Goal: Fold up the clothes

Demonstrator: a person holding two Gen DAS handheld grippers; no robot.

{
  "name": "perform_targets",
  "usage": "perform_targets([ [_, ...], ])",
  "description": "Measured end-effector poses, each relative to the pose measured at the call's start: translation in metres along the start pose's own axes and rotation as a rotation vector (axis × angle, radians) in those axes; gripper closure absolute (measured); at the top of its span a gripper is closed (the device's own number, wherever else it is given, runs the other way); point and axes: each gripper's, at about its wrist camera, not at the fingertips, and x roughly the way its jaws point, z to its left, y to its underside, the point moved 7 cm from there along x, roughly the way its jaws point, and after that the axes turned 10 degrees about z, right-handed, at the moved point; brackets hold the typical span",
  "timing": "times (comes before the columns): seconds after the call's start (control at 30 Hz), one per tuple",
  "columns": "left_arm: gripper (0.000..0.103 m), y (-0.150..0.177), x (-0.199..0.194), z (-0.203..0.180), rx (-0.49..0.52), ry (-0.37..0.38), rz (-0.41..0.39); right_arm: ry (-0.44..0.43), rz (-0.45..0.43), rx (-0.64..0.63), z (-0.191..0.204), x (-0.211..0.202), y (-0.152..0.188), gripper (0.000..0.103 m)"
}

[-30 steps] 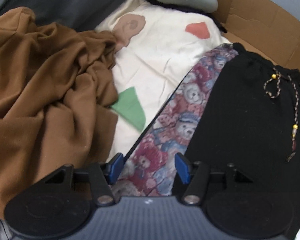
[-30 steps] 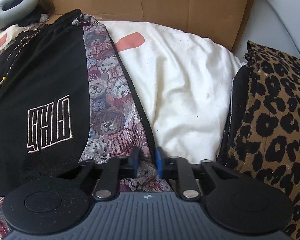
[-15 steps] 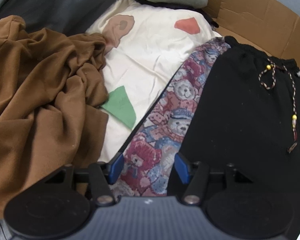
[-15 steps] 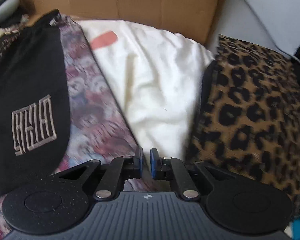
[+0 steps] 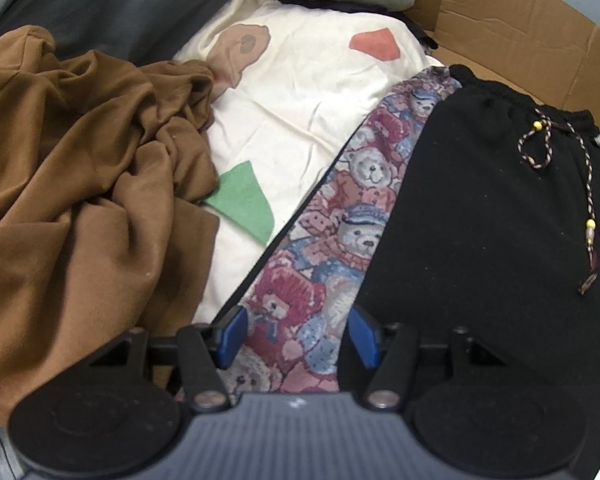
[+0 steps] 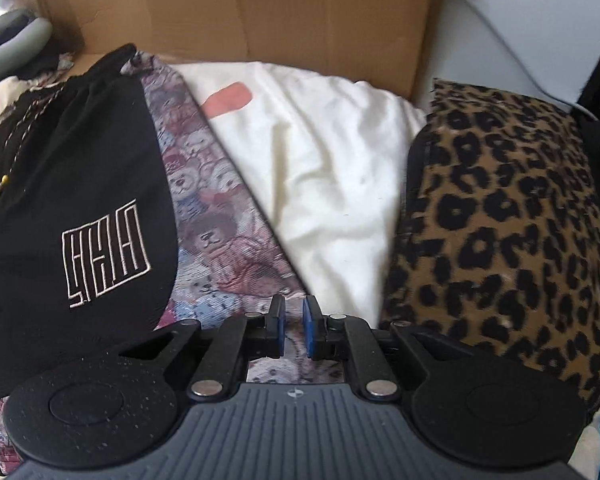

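Black drawstring garment, spread flat on the teddy-bear cloth ready for folding: your left gripper hovers half-open at its near edge, your right gripper nearly closed, empty, beside the leopard cushion.

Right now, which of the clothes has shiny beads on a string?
The black shorts. Their braided drawstring carries yellow beads. The crumpled brown garment and the leopard-print piece show no string.
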Motion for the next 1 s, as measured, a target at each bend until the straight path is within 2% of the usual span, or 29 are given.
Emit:
perform_targets([
  [0.17, 0.044, 0.003, 0.004, -0.004, 0.022, -0.005, 0.012, -0.016, -0.031, 0.036, 0.008, 0.002, -0.007, 0.092],
  [0.27, 0.044, 0.003, 0.004, -0.005, 0.021, -0.005, 0.013, -0.010, -0.006, 0.021, 0.013, 0.011, -0.003, 0.092],
  [0.47, 0.044, 0.007, 0.005, -0.006, 0.023, -0.005, 0.017, 0.026, 0.058, 0.035, 0.004, 0.017, 0.027, 0.090],
  [0.73, 0.044, 0.012, 0.005, -0.005, 0.040, -0.014, 0.021, 0.063, 0.073, 0.027, -0.005, -0.001, 0.046, 0.090],
  [0.9, 0.044, 0.012, 0.004, -0.005, 0.040, -0.017, 0.015, -0.007, -0.006, 0.018, 0.010, -0.024, 0.033, 0.090],
  [0.93, 0.044, 0.012, 0.004, -0.004, 0.045, -0.019, 0.016, -0.014, -0.011, 0.004, 0.016, -0.024, 0.031, 0.088],
  [1.0, 0.044, 0.012, 0.003, -0.003, 0.047, -0.019, 0.015, -0.026, -0.017, -0.029, 0.028, -0.021, 0.026, 0.078],
])
